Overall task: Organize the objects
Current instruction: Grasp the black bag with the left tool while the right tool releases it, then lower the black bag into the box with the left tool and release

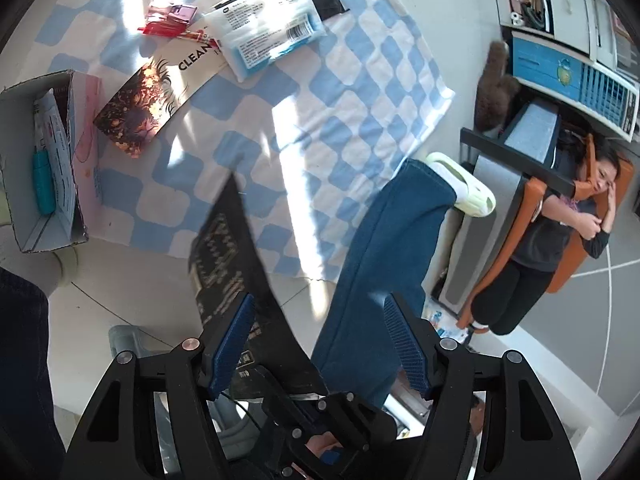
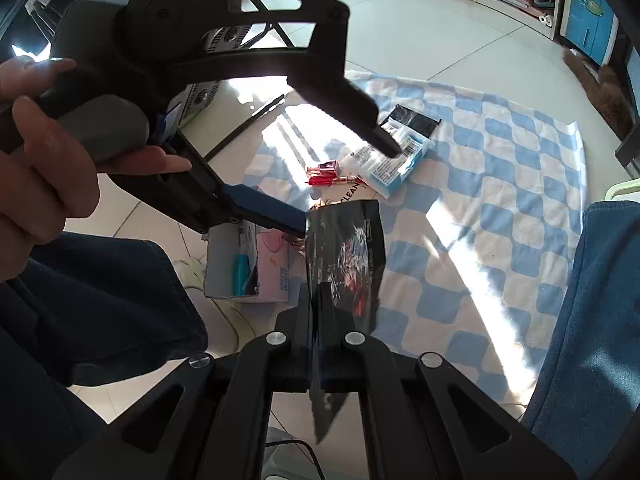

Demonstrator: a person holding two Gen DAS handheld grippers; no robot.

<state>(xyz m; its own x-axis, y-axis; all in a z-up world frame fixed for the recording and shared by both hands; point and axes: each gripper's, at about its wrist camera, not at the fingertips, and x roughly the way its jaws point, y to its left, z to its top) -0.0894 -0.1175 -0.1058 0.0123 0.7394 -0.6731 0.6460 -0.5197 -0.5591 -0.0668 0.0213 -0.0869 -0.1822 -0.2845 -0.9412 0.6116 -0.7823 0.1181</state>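
1. you are holding a black packet [image 2: 346, 256] in the right gripper [image 2: 318, 320], jaws pinched tight on its lower part, with the packet standing up over the blue-checked blanket [image 2: 500, 200] on the floor.
2. your left gripper [image 1: 318, 344] is standing wide with nothing between its pads; in the left wrist view the packet [image 1: 228, 256] is leaning just beside the left pad [image 1: 230, 344], whether touching it i cannot tell.
3. the open box [image 2: 248, 264] is sitting at the blanket's edge, near the packet, already holding a teal tube [image 2: 240, 274]; it looks like the likely place for the packet.
4. to do this well, you are best keeping the pinch firm, since the glossy film looks slippery and floppy, and lining the packet's narrow edge with the box opening.
5. if you are passing it over, be closing the left pads on the packet before easing the right.
6. the right wrist view is showing your hand [image 2: 48, 152] on the left gripper and the pinch itself.
7. the left wrist view is showing the white pack [image 1: 268, 28], the card [image 1: 152, 96], the red items [image 1: 170, 18] waiting on the blanket, and a person [image 1: 560, 236] seated off to the side.
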